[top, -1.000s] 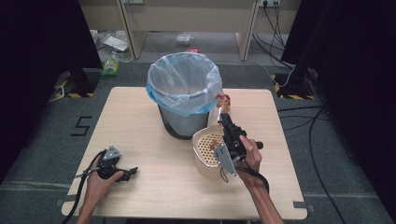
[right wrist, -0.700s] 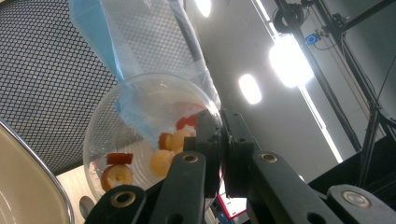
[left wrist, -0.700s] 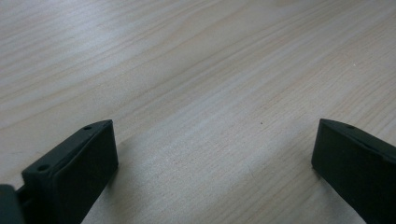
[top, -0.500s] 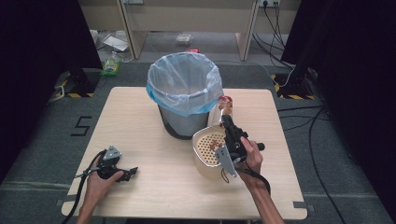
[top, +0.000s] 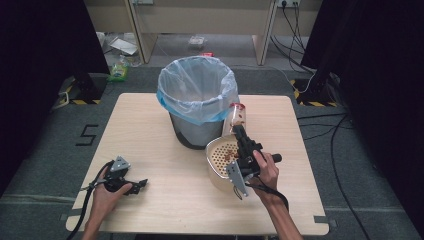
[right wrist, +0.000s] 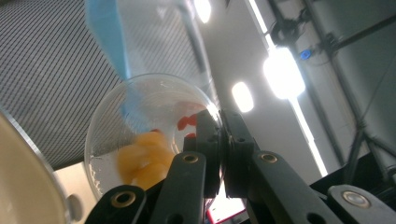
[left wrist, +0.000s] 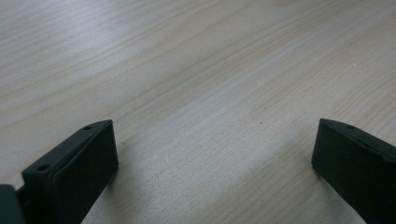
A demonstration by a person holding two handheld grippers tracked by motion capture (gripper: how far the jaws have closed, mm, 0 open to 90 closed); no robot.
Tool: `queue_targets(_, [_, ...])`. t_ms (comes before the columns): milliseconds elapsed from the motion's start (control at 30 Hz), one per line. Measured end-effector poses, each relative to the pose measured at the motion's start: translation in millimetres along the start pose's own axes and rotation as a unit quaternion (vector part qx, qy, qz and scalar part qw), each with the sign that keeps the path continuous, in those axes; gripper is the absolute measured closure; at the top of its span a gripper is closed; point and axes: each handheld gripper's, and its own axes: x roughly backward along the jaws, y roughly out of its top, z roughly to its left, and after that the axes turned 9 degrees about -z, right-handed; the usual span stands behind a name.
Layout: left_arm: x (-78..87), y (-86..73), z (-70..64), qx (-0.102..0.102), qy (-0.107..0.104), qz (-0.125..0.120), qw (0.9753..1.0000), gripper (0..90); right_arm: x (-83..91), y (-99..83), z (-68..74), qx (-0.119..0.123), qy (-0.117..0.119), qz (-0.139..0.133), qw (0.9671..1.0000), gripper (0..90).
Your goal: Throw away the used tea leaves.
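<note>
Right gripper view, clear cup, orange pieces inside

Only readable mark: a black "5" taped or painted on the grey floor, left of the table in the high view. Black-and-yellow hazard stripe tape is on the floor nearby, no text on it. Packaging farther back is too small to read.

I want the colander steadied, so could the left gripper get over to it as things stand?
Probably yes: the left gripper sits open and empty, with bare table between it and the colander.
</note>
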Motion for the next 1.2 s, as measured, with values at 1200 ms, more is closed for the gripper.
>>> queue_targets(1200, [0.1, -0.1, -0.2, 0.001, 0.001, 0.000, 1.0000, 0.0, -1.8, -9.1, -1.7, -0.043, 0.021, 0.028, 0.9985, 87.3])
